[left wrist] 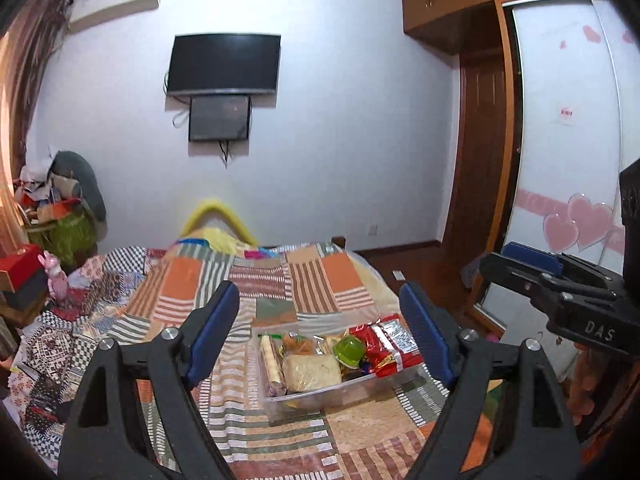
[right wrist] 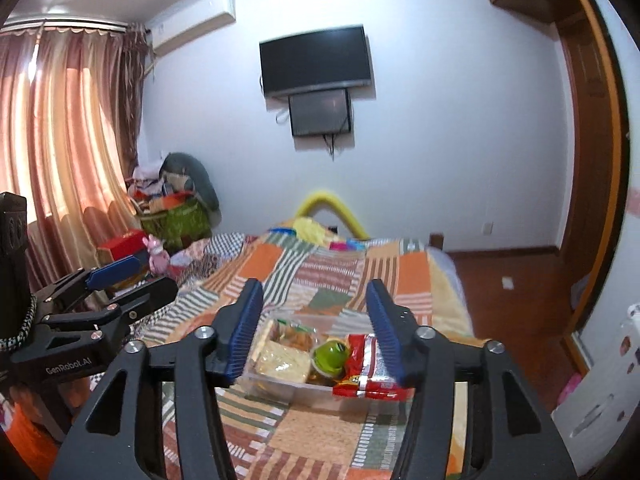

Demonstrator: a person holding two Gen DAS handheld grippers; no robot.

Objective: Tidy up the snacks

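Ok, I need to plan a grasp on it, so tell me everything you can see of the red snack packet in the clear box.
The red snack packet is a glossy, crinkled foil-like wrapper, red with a silver-white printed panel and a yellow mark near its near end. It lies roughly flat at the right end of the clear plastic box, its near end overhanging the box's rim. It lies right beside the green cup. Neither gripper touches it.
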